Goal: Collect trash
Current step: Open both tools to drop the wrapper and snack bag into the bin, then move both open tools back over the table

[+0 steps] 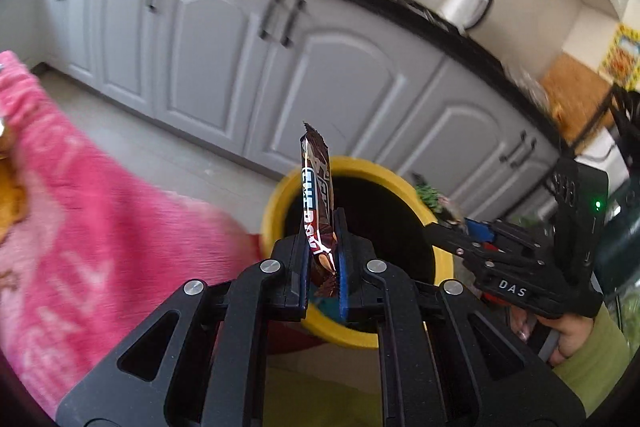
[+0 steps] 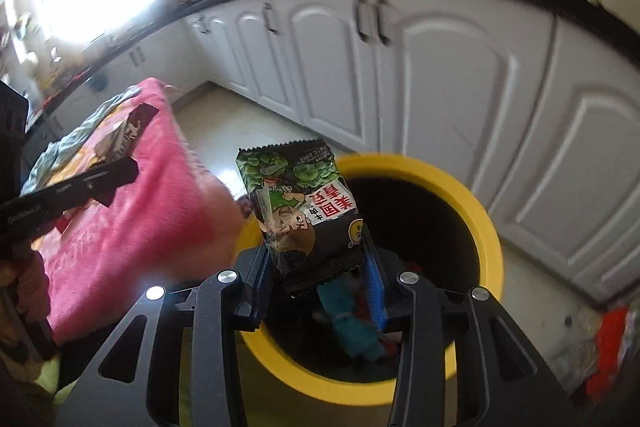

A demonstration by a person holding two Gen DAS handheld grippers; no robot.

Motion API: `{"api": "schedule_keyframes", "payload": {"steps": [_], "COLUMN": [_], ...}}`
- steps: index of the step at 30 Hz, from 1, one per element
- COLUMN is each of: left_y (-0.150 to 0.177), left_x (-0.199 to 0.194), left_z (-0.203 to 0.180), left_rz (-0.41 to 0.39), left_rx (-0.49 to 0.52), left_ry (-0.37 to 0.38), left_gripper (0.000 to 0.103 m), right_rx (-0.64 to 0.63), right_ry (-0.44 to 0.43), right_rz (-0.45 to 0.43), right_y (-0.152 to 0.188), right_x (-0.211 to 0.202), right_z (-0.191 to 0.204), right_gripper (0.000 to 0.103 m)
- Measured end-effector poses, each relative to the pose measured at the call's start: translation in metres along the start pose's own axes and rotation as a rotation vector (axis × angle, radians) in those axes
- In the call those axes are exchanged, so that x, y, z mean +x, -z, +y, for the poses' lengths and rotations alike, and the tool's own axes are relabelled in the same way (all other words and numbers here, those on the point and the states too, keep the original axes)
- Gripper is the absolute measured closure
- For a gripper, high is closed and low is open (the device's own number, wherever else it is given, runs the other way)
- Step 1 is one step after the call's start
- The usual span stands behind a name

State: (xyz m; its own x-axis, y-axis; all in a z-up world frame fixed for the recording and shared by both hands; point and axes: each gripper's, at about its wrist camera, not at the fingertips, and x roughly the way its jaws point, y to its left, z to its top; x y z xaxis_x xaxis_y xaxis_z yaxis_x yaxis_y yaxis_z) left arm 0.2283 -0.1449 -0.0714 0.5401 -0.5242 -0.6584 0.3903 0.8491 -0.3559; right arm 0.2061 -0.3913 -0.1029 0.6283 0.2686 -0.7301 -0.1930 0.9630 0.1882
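My left gripper [image 1: 323,255] is shut on a brown chocolate bar wrapper [image 1: 317,195] that stands upright between its blue pads, just at the near-left rim of the yellow trash bin [image 1: 276,203]. My right gripper [image 2: 320,267] is shut on a black and green snack packet [image 2: 300,203] and holds it over the bin [image 2: 488,223], which has trash inside. The right gripper also shows at the right in the left wrist view [image 1: 460,223], and the left gripper with its wrapper shows at the left in the right wrist view [image 2: 120,163].
A pink towel [image 1: 80,207] covers the surface to the left of the bin, also in the right wrist view [image 2: 132,211]. White kitchen cabinets [image 1: 328,79] with a black countertop run behind. Red and clear litter [image 2: 604,351] lies at the right.
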Motion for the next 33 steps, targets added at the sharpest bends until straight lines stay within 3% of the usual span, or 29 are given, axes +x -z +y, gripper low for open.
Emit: {"api": "schedule_keyframes", "payload": {"steps": [2, 4, 5, 6, 8, 12, 15, 25, 30, 33], "left_y": [0.001, 0.001, 0.002, 0.003, 0.005, 0.007, 0.007, 0.022, 0.035, 0.044], "left_x": [0.018, 0.033, 0.036, 0.039, 0.040, 0.025, 0.003, -0.106, -0.148, -0.163], "left_z": [-0.010, -0.015, -0.016, -0.015, -0.010, 0.004, 0.028, 0.119, 0.158, 0.181], "left_rz": [0.027, 0.050, 0.052, 0.051, 0.058, 0.031, -0.007, -0.166, -0.202, -0.200], "left_rx": [0.022, 0.035, 0.038, 0.039, 0.030, 0.030, -0.001, -0.106, -0.157, -0.200], "left_ry": [0.000, 0.003, -0.005, -0.014, -0.006, -0.064, -0.115, -0.332, -0.432, -0.455], "left_gripper": [0.096, 0.084, 0.061, 0.043, 0.043, 0.024, 0.019, 0.013, 0.013, 0.013], "right_rx": [0.046, 0.102, 0.129, 0.153, 0.171, 0.171, 0.116, -0.134, -0.217, -0.279], "right_ry": [0.026, 0.032, 0.045, 0.058, 0.059, 0.051, 0.005, -0.166, -0.237, -0.276], "right_rz": [0.008, 0.008, 0.003, 0.000, -0.011, -0.042, -0.069, -0.077, -0.069, -0.066], "right_y": [0.007, 0.012, 0.014, 0.016, 0.016, 0.009, -0.004, -0.055, -0.076, -0.088], "right_x": [0.004, 0.005, 0.004, 0.003, 0.000, -0.006, -0.008, 0.014, 0.031, 0.045], "right_z": [-0.017, -0.033, -0.040, -0.047, -0.055, -0.053, -0.029, 0.095, 0.155, 0.197], "right_gripper": [0.061, 0.044, 0.040, 0.038, 0.036, 0.035, 0.026, 0.022, 0.022, 0.021]}}
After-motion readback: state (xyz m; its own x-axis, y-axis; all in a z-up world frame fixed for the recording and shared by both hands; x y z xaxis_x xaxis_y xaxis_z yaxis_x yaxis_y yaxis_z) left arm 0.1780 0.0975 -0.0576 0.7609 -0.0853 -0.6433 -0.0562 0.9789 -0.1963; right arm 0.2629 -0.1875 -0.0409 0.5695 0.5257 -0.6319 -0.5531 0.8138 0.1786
